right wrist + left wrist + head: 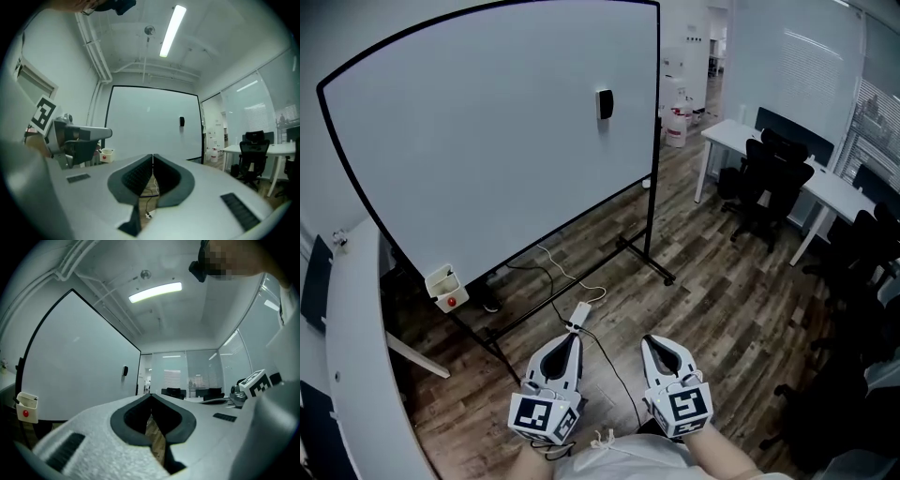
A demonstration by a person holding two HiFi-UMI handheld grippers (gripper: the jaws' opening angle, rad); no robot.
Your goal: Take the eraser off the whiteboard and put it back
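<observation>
A small black eraser (605, 103) sticks to the upper right of the big whiteboard (487, 131), which stands on a black wheeled frame. The eraser (125, 371) shows far off in the left gripper view and the eraser (182, 122) in the right gripper view too. My left gripper (575, 337) and right gripper (649, 342) hang side by side low in the head view, well short of the board. Both point level toward it, jaws shut with nothing between them.
A white marker holder (446, 286) with a red dot hangs at the board's lower left. Cables and a power strip (579, 314) lie on the wood floor just ahead of the grippers. White desks (825, 187) with black office chairs (769, 183) stand at the right.
</observation>
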